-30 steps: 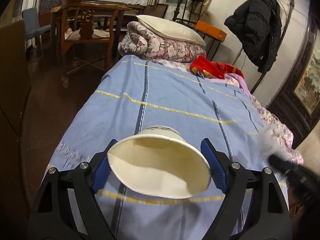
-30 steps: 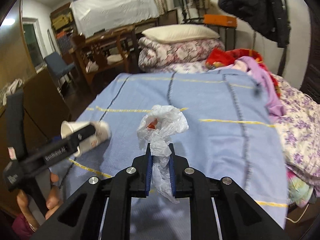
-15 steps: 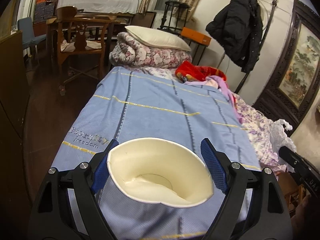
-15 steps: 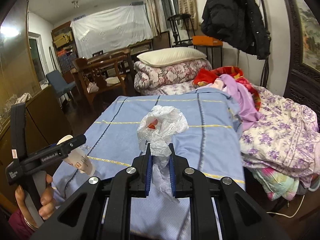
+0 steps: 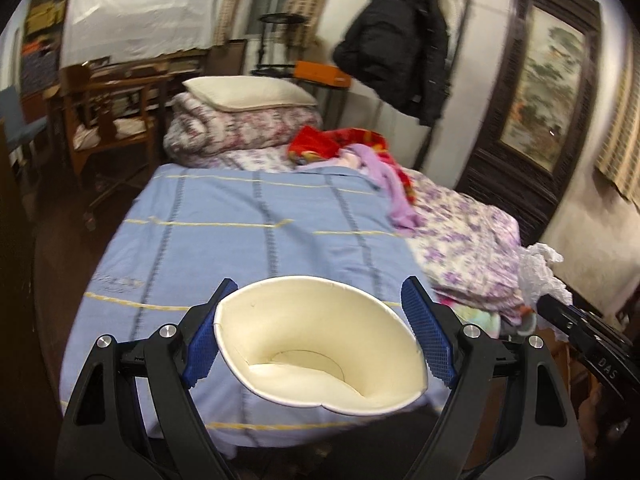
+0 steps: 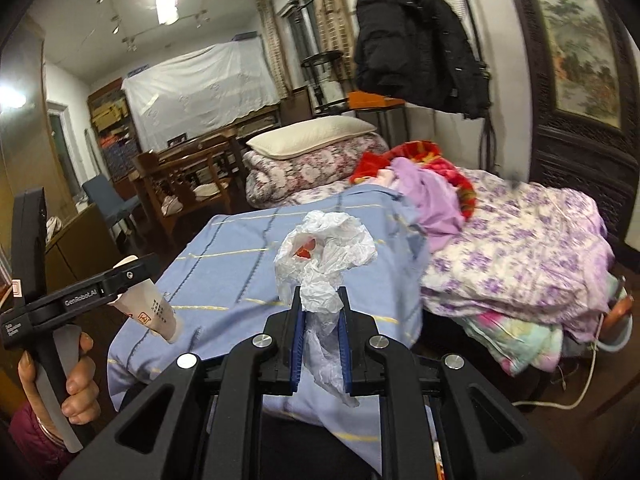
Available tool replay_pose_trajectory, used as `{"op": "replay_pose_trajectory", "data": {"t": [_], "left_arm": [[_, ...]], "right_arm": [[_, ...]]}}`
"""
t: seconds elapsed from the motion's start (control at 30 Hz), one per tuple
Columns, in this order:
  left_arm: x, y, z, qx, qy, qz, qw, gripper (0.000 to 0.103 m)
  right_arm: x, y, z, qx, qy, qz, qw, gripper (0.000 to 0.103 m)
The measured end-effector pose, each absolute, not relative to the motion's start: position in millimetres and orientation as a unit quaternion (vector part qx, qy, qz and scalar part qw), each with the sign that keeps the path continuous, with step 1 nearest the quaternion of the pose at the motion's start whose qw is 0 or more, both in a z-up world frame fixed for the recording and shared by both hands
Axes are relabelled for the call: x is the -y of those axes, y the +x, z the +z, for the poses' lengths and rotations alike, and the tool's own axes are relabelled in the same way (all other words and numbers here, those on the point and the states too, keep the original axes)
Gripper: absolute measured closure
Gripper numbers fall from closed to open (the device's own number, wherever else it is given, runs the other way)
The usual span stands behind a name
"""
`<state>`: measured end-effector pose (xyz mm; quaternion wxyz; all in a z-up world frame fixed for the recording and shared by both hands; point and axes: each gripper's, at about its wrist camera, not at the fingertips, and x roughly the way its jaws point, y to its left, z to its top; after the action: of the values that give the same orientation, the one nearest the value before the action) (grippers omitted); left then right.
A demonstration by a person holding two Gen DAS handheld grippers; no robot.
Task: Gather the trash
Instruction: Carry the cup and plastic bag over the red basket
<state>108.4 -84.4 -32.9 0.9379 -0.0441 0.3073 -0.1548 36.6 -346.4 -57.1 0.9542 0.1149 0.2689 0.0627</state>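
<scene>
Paper cup [image 5: 320, 344], cream inside, sits gripped between the blue pads of the left claw [image 5: 320, 332], squeezed across its width so the rim is pushed into an oval; its open mouth faces back toward the camera and its base points forward, so the long axis runs roughly along the fingers. From the right wrist view the same cup [image 6: 150, 312] hangs tilted, base downward, with printed marks on its side. Crumpled white plastic bag [image 6: 324, 256] is pinched in the right claw [image 6: 320, 320], whose jaws stand narrow on the bag's neck; the bulk of the bag rises above the fingertips, a tail hangs below, and something red shows inside. Both items are held in the air off the near end of the bed [image 5: 248, 216], touching nothing else. No bin or other receptacle appears in either view, so which way the drop-off lies from the claws cannot be told; judged from the task, both loads are ready to be carried to one. The left hand [image 6: 76, 384] grips its tool handle at lower left. The bed carries a blue striped cover, a floral quilt [image 6: 516, 248] piled on its right side, and folded bedding with a pillow [image 5: 248, 92] at the far end. A black coat [image 5: 396, 52] hangs on the wall, with a wooden chair [image 5: 108, 120] to the left.
</scene>
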Motion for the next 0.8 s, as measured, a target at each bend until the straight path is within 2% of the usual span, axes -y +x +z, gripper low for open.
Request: {"op": "replay_pose_trajectory", "data": {"t": [0.33, 0.63, 0.8], "left_arm": [[202.8, 72.0, -32.9, -0.319, 0.019, -0.247, 0.915, 0.022], [300.1, 51.5, -71.6, -0.358, 0.084, -0.305, 0.879, 0.022], [336.3, 55.3, -97.6, -0.382, 0.107, -0.323, 0.859, 0.022]], "right_arm": [[445.1, -23.2, -104.3, -0.279, 0.174, 0.008, 0.944, 0.088], [523.5, -31.3, -211.8, -0.365, 0.260, -0.030, 0.893, 0.087], [529.9, -25.5, -275.3, -0.430, 0.284, -0.031, 0.856, 0.080]]}}
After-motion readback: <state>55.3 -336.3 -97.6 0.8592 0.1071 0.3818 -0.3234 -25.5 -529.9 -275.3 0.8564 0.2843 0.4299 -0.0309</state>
